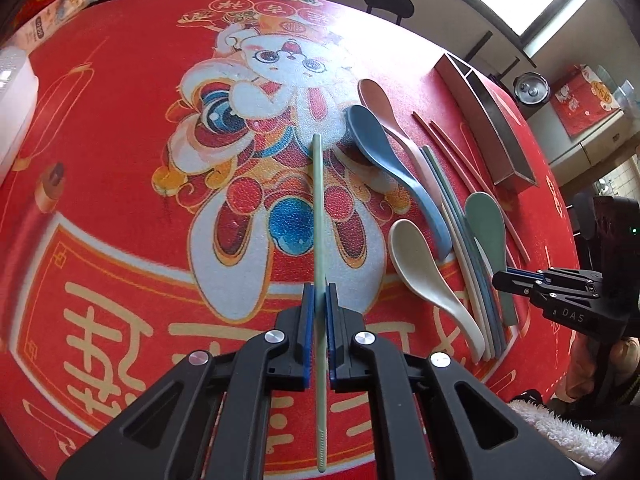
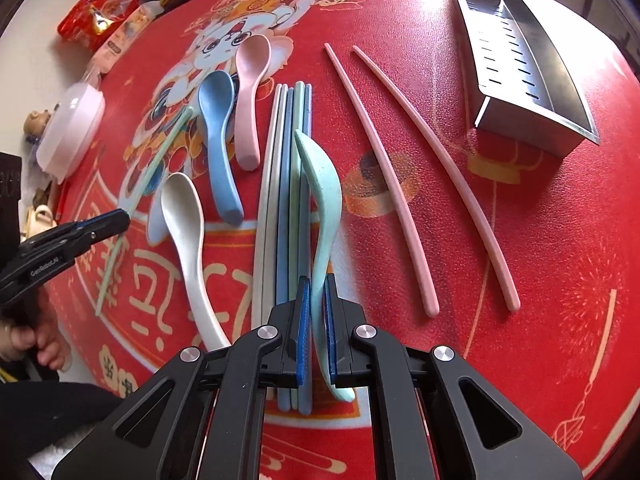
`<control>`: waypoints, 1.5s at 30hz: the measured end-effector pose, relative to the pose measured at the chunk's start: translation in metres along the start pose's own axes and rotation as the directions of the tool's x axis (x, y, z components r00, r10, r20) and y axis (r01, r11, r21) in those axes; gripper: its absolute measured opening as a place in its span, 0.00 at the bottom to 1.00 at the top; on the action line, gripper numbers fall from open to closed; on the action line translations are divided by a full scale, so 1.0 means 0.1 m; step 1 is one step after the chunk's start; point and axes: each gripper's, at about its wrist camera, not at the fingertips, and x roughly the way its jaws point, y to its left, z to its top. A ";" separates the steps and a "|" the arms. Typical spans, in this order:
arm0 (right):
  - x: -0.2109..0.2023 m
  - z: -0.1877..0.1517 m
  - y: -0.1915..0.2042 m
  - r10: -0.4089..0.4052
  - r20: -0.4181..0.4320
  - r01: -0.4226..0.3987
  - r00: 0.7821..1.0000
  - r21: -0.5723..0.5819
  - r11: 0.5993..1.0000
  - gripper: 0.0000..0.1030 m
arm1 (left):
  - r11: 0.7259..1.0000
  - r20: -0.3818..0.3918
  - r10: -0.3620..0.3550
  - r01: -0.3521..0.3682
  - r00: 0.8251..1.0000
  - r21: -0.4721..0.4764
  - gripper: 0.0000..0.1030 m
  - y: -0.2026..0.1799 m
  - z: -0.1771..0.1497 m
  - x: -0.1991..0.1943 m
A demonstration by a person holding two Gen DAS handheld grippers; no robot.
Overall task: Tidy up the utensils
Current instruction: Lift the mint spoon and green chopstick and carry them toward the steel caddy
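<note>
My left gripper point(image 1: 319, 292) is shut on a pale green chopstick point(image 1: 319, 208) that points away over the red cloth; from the right wrist view the same chopstick point(image 2: 160, 160) slants out of that gripper point(image 2: 120, 216). My right gripper point(image 2: 315, 284) is shut on the handle of a mint green spoon point(image 2: 320, 184), lifted above a row of several chopsticks point(image 2: 284, 184). On the cloth lie a cream spoon point(image 2: 188, 232), a blue spoon point(image 2: 218, 128), a pink spoon point(image 2: 248, 92) and two pink chopsticks point(image 2: 384, 176). In the left wrist view the right gripper point(image 1: 500, 280) holds the green spoon point(image 1: 486, 220).
A steel two-compartment utensil holder point(image 2: 520, 60) lies on its side at the far right of the round table's red printed cloth point(image 2: 520, 260). Snack packets point(image 2: 96, 16) and a white lidded container point(image 2: 72, 128) sit at the left edge. A person's hand point(image 2: 36, 344) grips the left tool.
</note>
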 end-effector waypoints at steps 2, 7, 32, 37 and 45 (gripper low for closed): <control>-0.02 0.02 -0.07 0.024 -0.002 -0.024 1.000 0.013 1.000 0.07 | 0.999 0.011 0.024 -0.023 1.000 -0.029 0.05 -0.01 -0.01 -0.07; -0.09 0.04 -0.25 0.108 0.018 -0.108 0.994 0.035 0.993 0.07 | 0.994 0.033 0.068 -0.065 0.997 -0.090 0.05 -0.05 -0.02 -0.20; -0.06 0.19 -0.18 0.163 0.024 -0.162 0.986 -0.038 0.986 0.07 | 0.974 0.042 0.088 -0.077 0.995 -0.214 0.05 0.03 -0.16 -0.31; -0.17 0.22 -0.30 0.203 0.047 -0.205 0.978 0.039 0.978 0.07 | 0.974 0.095 0.056 -0.033 0.994 -0.224 0.05 0.01 -0.02 -0.49; -0.26 0.20 -0.43 0.209 0.069 -0.214 0.976 0.085 0.973 0.07 | 0.978 -0.014 0.043 -0.045 0.999 -0.202 0.05 -0.04 0.01 -0.16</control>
